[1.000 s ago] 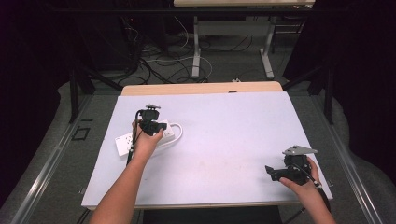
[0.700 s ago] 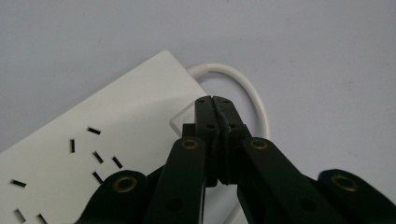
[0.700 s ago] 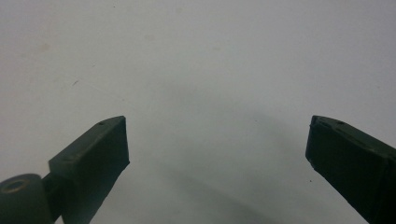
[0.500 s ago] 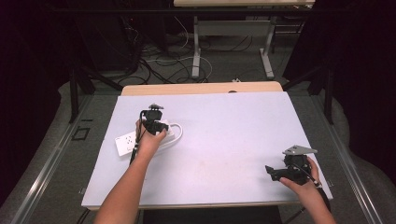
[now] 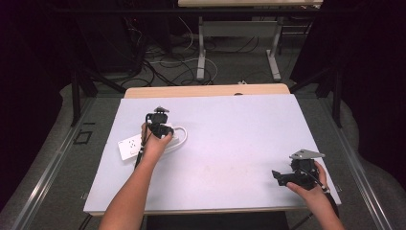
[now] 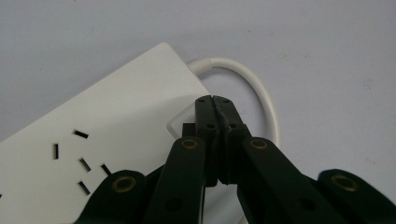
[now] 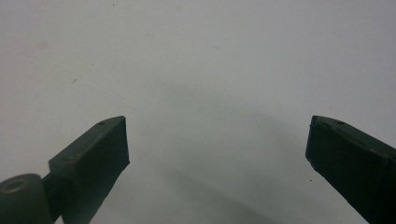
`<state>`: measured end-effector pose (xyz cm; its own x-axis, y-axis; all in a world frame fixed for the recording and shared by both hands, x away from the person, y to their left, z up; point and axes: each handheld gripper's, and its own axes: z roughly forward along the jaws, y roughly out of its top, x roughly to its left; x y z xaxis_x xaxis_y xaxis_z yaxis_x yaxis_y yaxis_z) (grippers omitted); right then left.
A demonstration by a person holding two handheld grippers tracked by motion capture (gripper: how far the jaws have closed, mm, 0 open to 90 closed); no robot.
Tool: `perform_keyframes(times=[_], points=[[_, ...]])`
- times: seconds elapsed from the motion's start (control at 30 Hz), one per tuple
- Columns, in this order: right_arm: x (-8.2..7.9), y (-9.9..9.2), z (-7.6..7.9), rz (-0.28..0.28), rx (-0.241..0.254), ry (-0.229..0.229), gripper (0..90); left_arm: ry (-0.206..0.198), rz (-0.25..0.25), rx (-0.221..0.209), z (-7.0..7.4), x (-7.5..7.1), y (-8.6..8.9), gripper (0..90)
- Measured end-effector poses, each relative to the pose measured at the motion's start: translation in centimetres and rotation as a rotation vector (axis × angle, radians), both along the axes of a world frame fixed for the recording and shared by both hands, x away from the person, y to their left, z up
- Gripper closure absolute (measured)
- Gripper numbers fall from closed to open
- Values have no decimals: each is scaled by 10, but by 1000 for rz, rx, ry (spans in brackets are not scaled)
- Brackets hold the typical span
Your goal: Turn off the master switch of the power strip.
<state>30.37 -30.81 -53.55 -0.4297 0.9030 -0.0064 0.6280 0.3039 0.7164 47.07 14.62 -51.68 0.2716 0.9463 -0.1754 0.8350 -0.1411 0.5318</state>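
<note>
A white power strip (image 5: 129,146) lies on the left part of the white tabletop (image 5: 230,143), and its white cable (image 5: 182,137) loops off the right end. My left gripper (image 5: 158,125) points down at that end. In the left gripper view the strip (image 6: 107,121) shows its socket slots. The left gripper (image 6: 215,100) is shut with nothing between its jaws. Its tips sit over the clear rocker switch (image 6: 179,124) next to the cable (image 6: 261,95); I cannot tell if they touch it. My right gripper (image 5: 283,177) rests near the front right edge and stands open (image 7: 217,140) over bare table.
A wooden strip (image 5: 206,90) runs along the table's far edge. Beyond it are metal table legs (image 5: 201,52) and loose cables (image 5: 167,60) on the floor. The tabletop between the two hands is bare white surface.
My left gripper has edged slightly away from the person over the strip's cable end, still shut. The right hand and gripper have stayed where they were.
</note>
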Motion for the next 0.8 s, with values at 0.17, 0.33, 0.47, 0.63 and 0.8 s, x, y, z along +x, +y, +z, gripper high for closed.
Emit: perform_keyframes(times=[0.17,0.33,0.47,0.63,0.8], points=[[0,0,0,0,0,-1,56,-1,1,0,0,0,-1,900],[0,1,0,0,-3,1,56,0,-15,6,-1,0,-2,900],[0,0,0,4,-5,-2,56,16,-30,-14,-1,1,0,900],[-1,0,0,4,-4,-1,56,-4,-6,103,0,0,-5,900],[0,0,1,2,-6,-3,57,8,-3,43,-1,2,2,900]])
